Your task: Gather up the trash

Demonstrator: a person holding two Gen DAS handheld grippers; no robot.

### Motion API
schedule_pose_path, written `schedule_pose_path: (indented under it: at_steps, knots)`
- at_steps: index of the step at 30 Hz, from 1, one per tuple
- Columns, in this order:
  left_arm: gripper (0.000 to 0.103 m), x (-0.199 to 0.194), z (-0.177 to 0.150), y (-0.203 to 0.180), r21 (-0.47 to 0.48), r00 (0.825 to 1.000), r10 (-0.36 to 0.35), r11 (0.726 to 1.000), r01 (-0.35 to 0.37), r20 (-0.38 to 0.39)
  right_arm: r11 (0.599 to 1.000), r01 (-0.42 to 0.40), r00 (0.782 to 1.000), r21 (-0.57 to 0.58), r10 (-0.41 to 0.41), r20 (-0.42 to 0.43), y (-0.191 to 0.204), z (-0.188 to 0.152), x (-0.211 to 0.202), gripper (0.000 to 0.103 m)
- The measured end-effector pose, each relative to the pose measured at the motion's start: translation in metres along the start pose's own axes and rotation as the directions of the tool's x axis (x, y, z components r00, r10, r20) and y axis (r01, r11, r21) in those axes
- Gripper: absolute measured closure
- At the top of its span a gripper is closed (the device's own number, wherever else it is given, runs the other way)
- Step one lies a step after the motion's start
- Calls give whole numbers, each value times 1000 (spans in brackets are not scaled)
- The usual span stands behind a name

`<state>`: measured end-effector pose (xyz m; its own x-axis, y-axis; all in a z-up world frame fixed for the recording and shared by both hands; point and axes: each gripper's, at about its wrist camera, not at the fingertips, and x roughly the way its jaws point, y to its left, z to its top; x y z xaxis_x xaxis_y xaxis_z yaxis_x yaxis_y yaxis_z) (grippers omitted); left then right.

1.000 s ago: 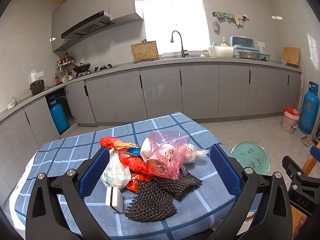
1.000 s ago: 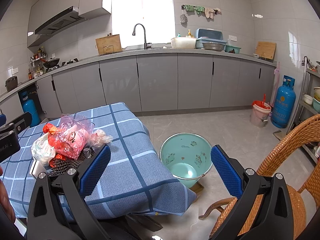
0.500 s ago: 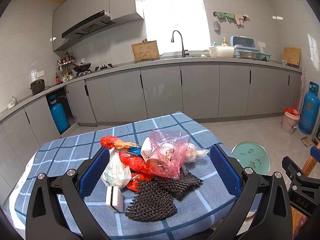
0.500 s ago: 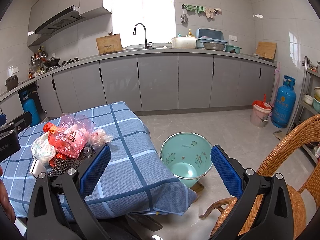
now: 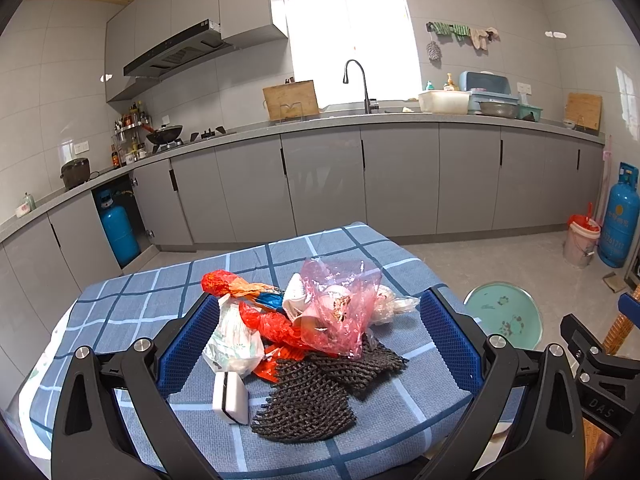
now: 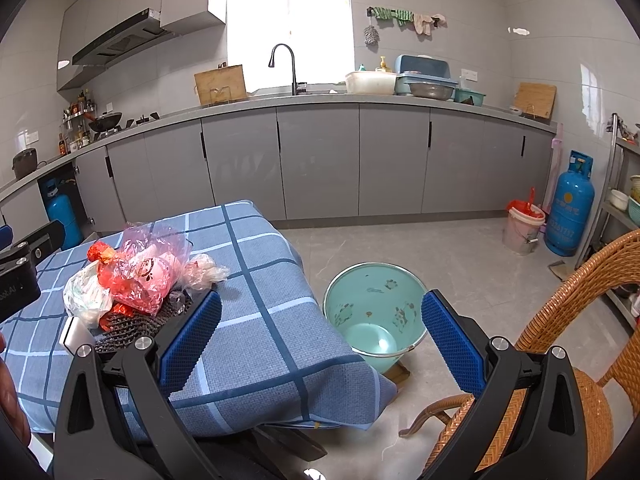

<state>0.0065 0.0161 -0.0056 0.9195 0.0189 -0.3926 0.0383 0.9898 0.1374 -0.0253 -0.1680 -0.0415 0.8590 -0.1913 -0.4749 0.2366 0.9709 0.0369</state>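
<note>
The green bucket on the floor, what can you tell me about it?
The green bucket is pale mint with small dark printed motifs on its inner wall. It looks like enamel or plastic. It stands upright and open on the grey tiled floor, beside the table's hanging blue checked cloth, and appears empty inside.
</note>
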Motion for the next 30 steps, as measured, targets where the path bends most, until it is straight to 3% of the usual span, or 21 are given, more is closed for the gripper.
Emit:
schedule_pose_path:
  at_steps: [2,6,8,13,15,26,27,29,30]
  knots:
    - [4,5,-4,8,8,1000,24,1000,-24,0,1000,-3,1000,-5,3,-6,1,0,4,5]
    - [4,25,-20,45,-4,989,142,990,-142,-35,1000,5,1000,-17,-5,-16,5,-2,19,5]
    - [4,39,-33,72,-15,970,232,972,-234,-71,1000,9,999,-30,-10,-31,9,-4,31,5]
    - [4,64,-67,125,-40,932,308,946,-321,-191,999,-11,997,-50,7,-72,26,-7,65,5]
    - [4,69,-79,134,-42,926,303,946,-320,-225,997,-20,997,-71,14,-78,37,-7,76,5]
    - [6,97,-102,107,-4,934,179,982,-190,-308,979,-125,990,-162,113,-82,100,0,115,5]
    - [12,102,-104,103,1,933,174,983,-183,-316,977,-131,989,-165,119,-85,104,0,117,5]
    - [44,109,-108,100,-8,929,125,991,-137,-347,974,-146,987,-173,130,-99,110,1,124,5]
    - [68,112,-110,99,-16,928,104,993,-117,-359,973,-149,986,-175,133,-101,113,1,125,5]
